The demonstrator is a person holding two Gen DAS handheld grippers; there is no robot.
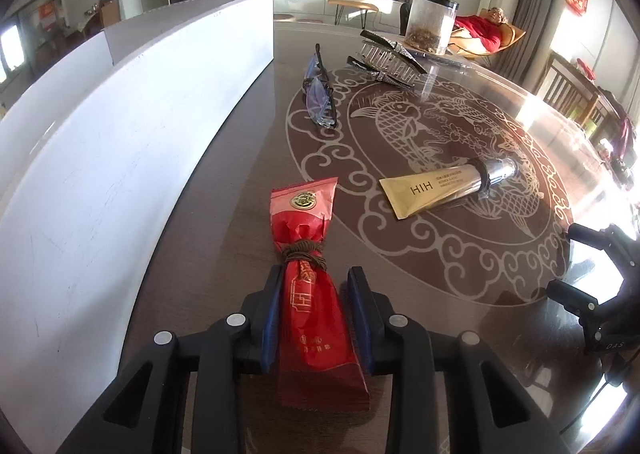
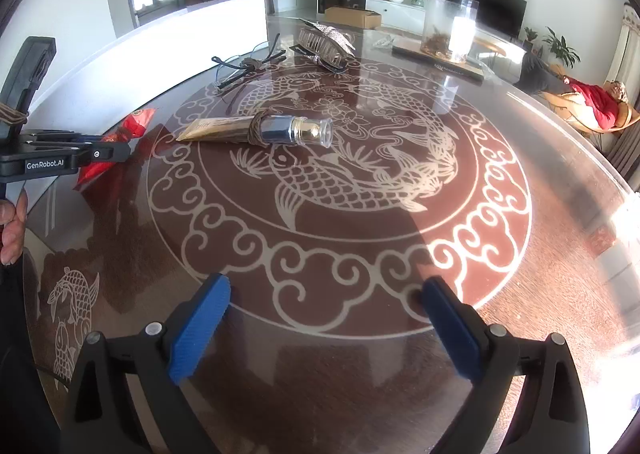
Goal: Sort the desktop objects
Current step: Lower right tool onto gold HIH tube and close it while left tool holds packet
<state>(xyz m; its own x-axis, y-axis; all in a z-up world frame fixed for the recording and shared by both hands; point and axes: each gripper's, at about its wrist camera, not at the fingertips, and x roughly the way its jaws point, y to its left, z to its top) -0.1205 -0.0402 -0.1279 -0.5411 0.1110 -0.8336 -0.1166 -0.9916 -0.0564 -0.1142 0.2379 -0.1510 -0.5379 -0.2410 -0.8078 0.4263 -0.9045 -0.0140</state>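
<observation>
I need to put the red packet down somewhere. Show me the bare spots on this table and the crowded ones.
Free: the near half of the fish medallion, between the gold tube and the open right gripper, and the plain strip along the white box wall. Crowded: the far side, where glasses, hair clips and clear jar cluster.

Black hand-held gripper (image 2: 324,314) frames, blue ribbed pads (image 2: 199,328), silver rivets, white "GenRobot.AI" lettering.

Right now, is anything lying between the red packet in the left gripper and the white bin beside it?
Nothing visible. The red packet sits between the left gripper's pads, and only bare tabletop separates it from the white bin wall.
</observation>
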